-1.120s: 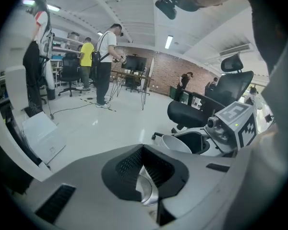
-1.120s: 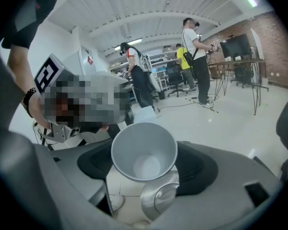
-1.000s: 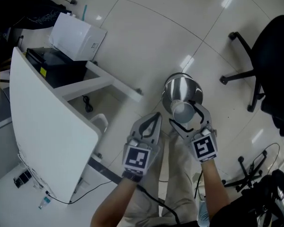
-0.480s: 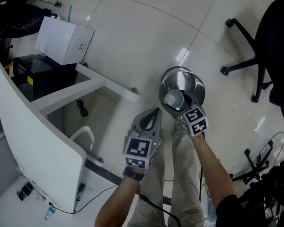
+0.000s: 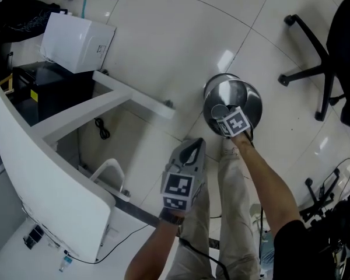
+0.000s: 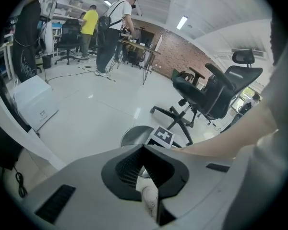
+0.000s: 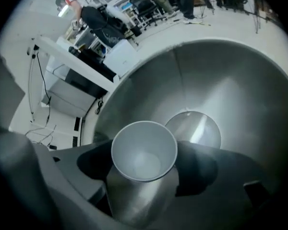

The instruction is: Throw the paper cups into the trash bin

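Right gripper [image 5: 224, 116] grips a white paper cup [image 7: 144, 150] directly above the steel trash bin [image 5: 248, 95], frame centre-right; left gripper [image 5: 189, 151], jaws together and empty, waits lower left.

Plain white paper cup [image 7: 144, 152] against a shiny silver round metal trash bin [image 7: 240, 95]. Black-and-white square markers on the light grey left gripper [image 5: 196, 142] and right gripper [image 5: 221, 112]. Black swivel chair [image 5: 338, 45], glossy off-white floor [image 5: 163, 34].

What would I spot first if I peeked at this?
A shiny round metal trash bin stands on the pale floor, right by the person's legs. The right tool holds a white paper cup over the bin's open mouth.
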Available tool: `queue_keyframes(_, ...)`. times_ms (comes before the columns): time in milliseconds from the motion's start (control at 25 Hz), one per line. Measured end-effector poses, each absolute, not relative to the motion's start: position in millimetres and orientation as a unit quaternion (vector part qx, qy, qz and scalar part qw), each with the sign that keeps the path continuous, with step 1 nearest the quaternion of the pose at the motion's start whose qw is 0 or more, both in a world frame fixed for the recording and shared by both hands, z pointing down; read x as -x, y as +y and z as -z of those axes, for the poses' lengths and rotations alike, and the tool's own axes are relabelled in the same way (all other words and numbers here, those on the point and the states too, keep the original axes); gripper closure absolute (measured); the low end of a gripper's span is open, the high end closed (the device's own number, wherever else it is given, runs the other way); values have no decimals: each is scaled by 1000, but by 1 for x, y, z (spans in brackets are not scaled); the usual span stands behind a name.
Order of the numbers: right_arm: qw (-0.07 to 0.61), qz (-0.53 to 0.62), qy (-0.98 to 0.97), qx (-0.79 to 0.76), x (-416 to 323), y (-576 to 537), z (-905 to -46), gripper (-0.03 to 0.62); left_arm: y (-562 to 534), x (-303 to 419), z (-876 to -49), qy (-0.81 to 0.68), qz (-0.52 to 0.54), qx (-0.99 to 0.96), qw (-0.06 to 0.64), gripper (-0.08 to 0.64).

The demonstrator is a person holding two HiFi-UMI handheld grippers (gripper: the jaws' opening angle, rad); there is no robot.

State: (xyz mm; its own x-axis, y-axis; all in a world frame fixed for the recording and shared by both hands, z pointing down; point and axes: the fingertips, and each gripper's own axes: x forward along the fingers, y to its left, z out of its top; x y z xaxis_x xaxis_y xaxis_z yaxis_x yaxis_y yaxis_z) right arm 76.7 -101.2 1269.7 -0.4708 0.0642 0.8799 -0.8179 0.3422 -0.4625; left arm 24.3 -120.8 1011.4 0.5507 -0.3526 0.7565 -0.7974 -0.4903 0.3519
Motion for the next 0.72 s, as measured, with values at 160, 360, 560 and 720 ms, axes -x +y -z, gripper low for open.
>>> queue_keyframes(160,489,-474,-681,-270,-87,-103,-1296,201,-117,-22,-1014,-355,-309,-803,367,558)
queue_keyframes(360,498,-540,-628,-257,-96,-88,-1330,200,-102,-37,-1016,-337,-304,-807,378,558)
queue_keyframes(560,492,-574,-600,-260,-105,-92,-1357,196,-84,-50,-1024,-320,-304,-807,391,558)
queue_keyframes(720,511,-571,-597,-236,-108,-86,-1374,195,-85,-55,-1013,-324,-293,-805,400,558)
